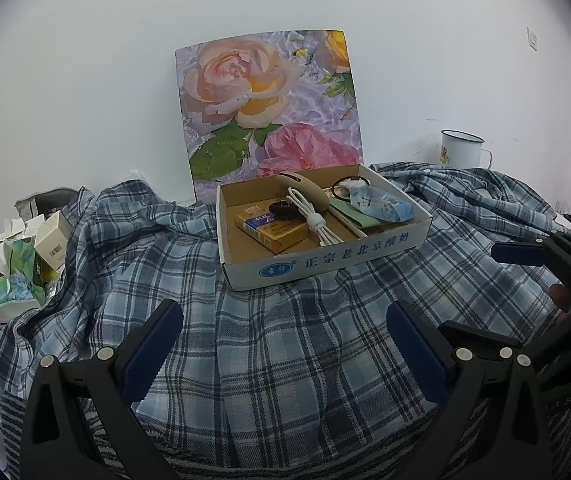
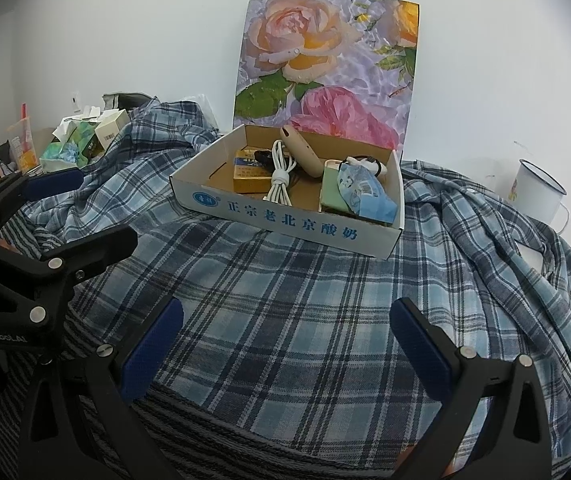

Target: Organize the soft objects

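Note:
A blue plaid shirt [image 1: 285, 340] lies spread and rumpled over the surface; it also shows in the right wrist view [image 2: 305, 300]. A shallow white cardboard box [image 1: 325, 258] rests on it; it also shows in the right wrist view [image 2: 285, 216]. The box holds a white cable [image 1: 313, 216], a yellow pack, a beige device and a blue pouch [image 2: 365, 196]. My left gripper [image 1: 285, 344] is open and empty above the shirt, in front of the box. My right gripper [image 2: 285, 344] is open and empty above the shirt, to the right of the left one.
A flower-print board [image 1: 269, 108] leans on the white wall behind the box. A white enamel mug [image 1: 461, 148] stands at the back right. Tissue packs and small cartons [image 1: 21, 264] are piled at the left. A striped cloth [image 2: 205, 424] lies under the shirt's near edge.

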Demonstrator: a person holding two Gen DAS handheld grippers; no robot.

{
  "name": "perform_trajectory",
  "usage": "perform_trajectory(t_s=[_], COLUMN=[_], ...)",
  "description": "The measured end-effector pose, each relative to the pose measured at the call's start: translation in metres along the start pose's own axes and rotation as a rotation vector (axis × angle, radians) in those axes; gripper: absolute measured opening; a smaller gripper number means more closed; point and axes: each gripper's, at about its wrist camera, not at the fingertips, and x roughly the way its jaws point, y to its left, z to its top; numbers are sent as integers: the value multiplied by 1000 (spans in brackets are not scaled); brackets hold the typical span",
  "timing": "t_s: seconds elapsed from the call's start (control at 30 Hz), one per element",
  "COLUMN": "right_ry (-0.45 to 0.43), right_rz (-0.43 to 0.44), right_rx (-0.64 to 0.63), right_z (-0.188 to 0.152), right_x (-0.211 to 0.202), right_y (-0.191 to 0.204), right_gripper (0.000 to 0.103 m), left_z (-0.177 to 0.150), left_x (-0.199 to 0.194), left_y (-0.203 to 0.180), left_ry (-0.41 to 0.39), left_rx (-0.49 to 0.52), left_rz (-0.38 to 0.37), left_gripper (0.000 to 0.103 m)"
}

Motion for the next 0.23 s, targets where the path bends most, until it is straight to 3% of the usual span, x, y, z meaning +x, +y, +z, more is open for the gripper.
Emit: perform_trajectory(t_s=[0.23], right_ry=[7], right_rz=[-1], right_rx=[4], right_z=[0], right_x=[1], right_y=[-1], right_gripper=[103], left_z=[0], left_x=[0], left_y=[1], left_ry=[1], left_rx=[1], left_rz=[-1], left_gripper=[103])
